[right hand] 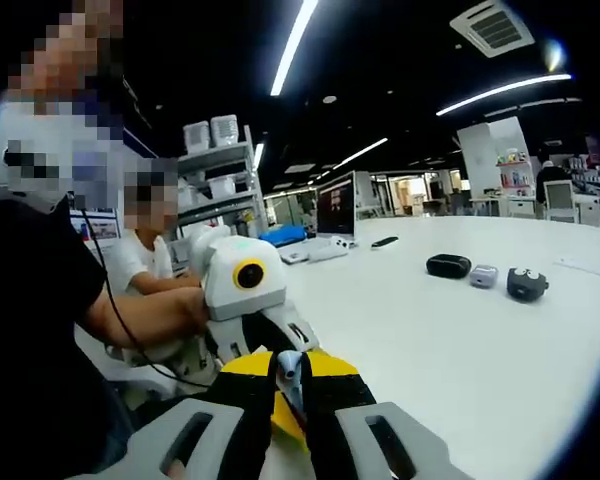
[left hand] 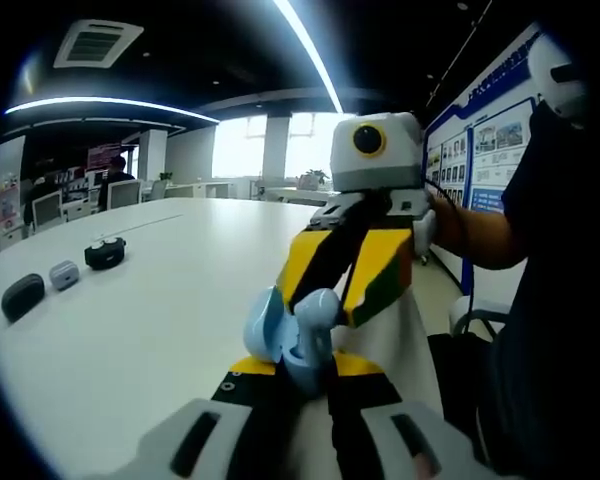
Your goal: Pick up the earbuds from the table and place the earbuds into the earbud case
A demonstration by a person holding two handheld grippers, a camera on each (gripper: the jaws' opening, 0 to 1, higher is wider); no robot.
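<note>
In the left gripper view my left gripper is shut on a light blue earbud case, lid open and tilted left. My right gripper, with yellow and black jaws, comes down from the upper right onto the case. A pale blue earbud sits at its tips, right at the case's opening. In the right gripper view my right gripper is shut on that earbud. The left gripper faces it from just beyond, and the case is hidden behind the jaws.
The white table runs back and left. On it, far from the grippers, lie a black case, a grey case and another black case. A person's arm and body are close on the right, and another person sits behind.
</note>
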